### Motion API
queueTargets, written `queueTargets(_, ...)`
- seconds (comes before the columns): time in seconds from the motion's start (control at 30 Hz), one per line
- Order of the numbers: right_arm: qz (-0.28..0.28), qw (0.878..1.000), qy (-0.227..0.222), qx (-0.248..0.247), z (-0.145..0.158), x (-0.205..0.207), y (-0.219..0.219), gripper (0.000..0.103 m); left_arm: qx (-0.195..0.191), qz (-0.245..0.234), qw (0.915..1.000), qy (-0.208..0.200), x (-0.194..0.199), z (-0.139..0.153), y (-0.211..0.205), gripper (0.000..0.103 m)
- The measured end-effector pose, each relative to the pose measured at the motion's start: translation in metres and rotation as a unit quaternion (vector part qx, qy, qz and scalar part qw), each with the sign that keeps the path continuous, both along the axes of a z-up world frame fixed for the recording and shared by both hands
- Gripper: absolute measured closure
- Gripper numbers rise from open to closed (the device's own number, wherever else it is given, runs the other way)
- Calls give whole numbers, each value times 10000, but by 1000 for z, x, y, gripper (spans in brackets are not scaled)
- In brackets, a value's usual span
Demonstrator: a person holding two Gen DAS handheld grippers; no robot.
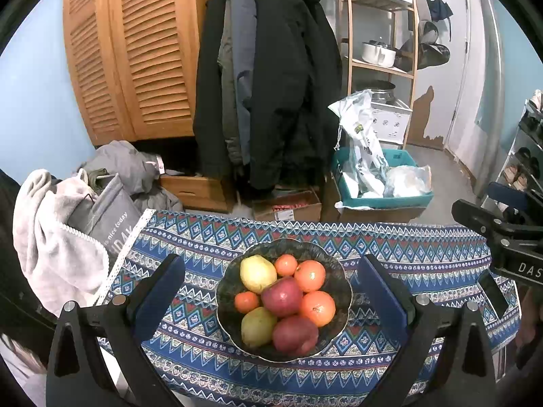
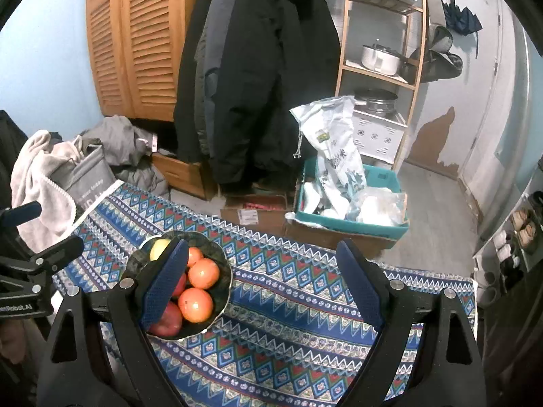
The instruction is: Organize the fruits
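Hovering wide open and empty, the left gripper (image 1: 271, 288) and right gripper (image 2: 263, 281) are facing the fruit bowl (image 1: 342, 291) on the tabletop (image 1: 424, 257); sorting seems done, nothing needs grasping.

Right gripper's left finger (image 2: 166, 281) is covering part of the fruit bowl (image 2: 225, 271) (pears mostly hidden); left gripper (image 2: 20, 271) is running off-frame.

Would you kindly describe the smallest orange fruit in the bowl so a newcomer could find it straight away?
On the blue patterned tablecloth sits a dark scalloped bowl heaped with fruit. On its left side, between the two yellow pears, lies the small orange tangerine. It is the smallest orange fruit, touching the red apple at the centre.
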State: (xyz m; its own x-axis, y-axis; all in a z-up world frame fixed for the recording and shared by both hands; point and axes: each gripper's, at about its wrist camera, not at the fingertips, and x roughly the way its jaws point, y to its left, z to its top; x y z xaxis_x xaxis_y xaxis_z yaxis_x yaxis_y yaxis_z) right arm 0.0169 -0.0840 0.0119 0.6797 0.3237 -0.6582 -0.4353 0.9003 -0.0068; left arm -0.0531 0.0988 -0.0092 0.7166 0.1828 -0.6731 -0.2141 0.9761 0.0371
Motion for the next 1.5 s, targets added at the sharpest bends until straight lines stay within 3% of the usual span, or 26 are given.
queueTargets(1.5,39,10000,20,-64,-2,-2,3,15,-17,21,10000,30,-1,-2,2,0)
